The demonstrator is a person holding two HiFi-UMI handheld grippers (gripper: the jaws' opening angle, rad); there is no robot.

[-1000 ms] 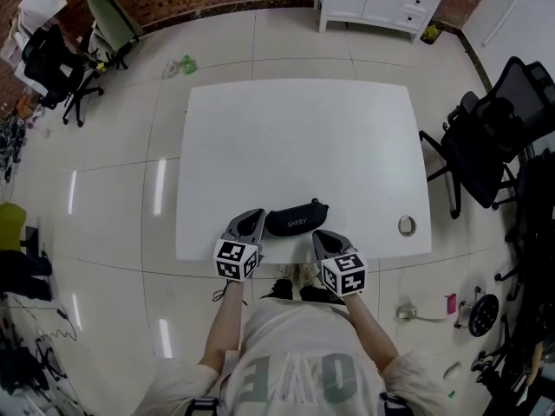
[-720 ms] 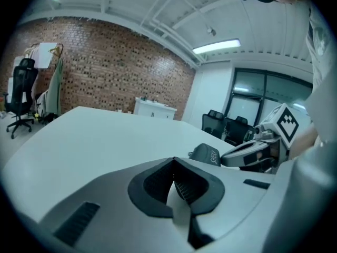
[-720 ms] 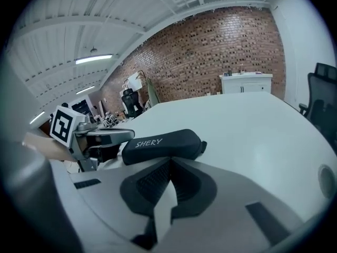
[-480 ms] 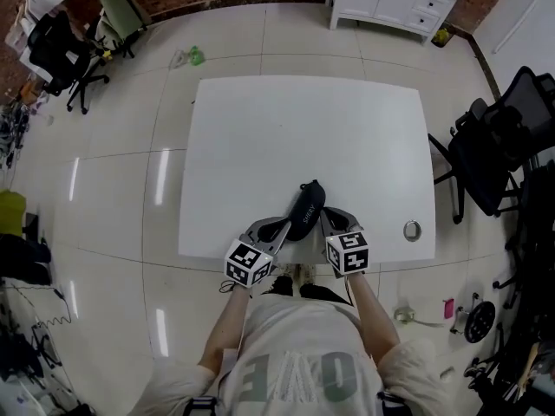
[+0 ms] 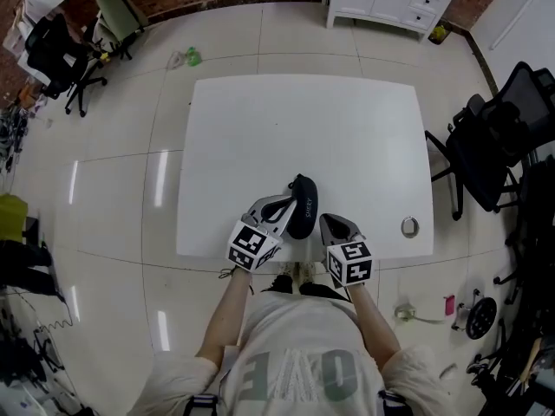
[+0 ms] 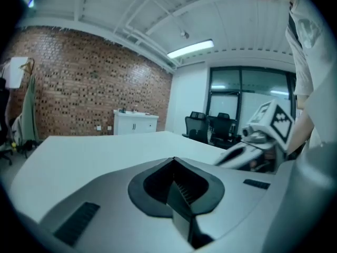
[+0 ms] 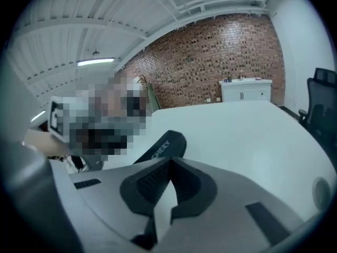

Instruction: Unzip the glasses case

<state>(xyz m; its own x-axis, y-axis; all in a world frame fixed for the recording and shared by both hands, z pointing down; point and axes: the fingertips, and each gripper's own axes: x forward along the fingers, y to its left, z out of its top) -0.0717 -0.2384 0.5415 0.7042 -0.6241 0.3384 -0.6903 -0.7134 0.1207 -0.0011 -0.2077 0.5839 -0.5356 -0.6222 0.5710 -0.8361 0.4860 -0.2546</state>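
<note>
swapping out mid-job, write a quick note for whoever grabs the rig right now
Grippers: the left tongs are shut with nothing seen between them, right against the left side of the glasses case; contact unclear. The right tongs are shut, empty, clear of the case on its right.
Case: on the table near the front edge, long axis pointing away from the person, looks closed.
Done: no unzipping visible.
Left: find the zip pull, steady the case, draw the zip open.

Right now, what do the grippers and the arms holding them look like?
Both the left gripper and right gripper have smooth grey tapered shells with black ribbed pads inside the jaws. Each carries a white cube with black square markers at the back. The person wears a pale short-sleeved T-shirt with large grey lettering; forearms bare.
</note>
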